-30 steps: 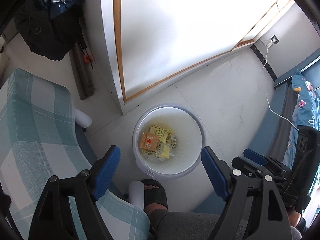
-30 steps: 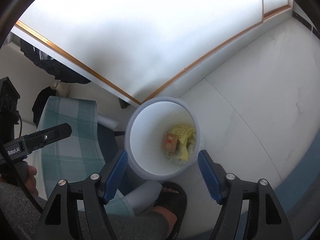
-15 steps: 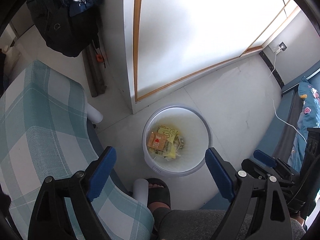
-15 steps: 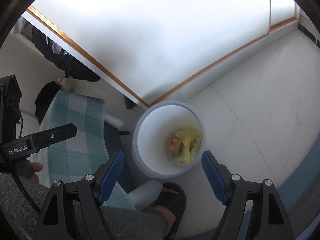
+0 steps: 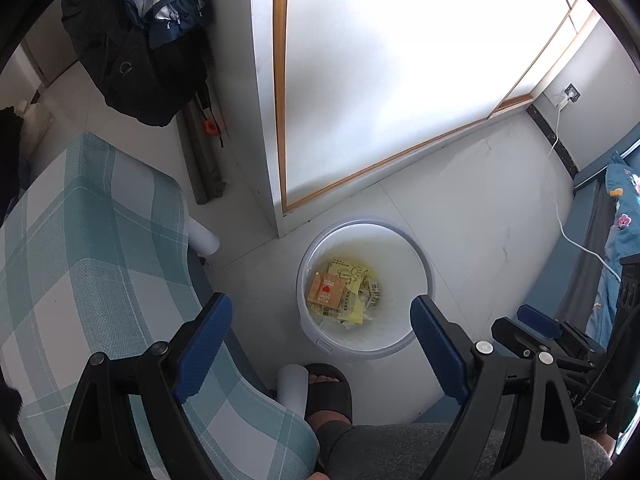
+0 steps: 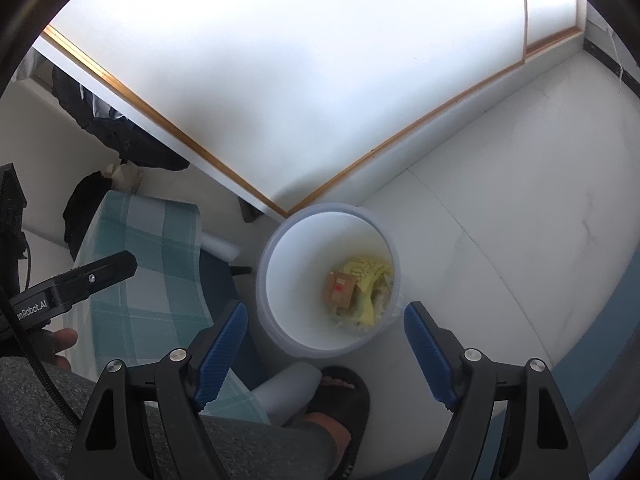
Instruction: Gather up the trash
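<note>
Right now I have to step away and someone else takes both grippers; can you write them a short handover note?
Left gripper: open, nothing between its fingers, pointing down above the white bin.
Right gripper: open and empty too, also over the bin; its fingers have just been opening.
Things: the bin stands on the floor by the cabinet corner, beside the checked chair. Yellow and orange wrappers lie at its bottom.
Done: that trash is already in the bin.
Left: no other loose trash shows in either view; look around for more before picking again.
</note>
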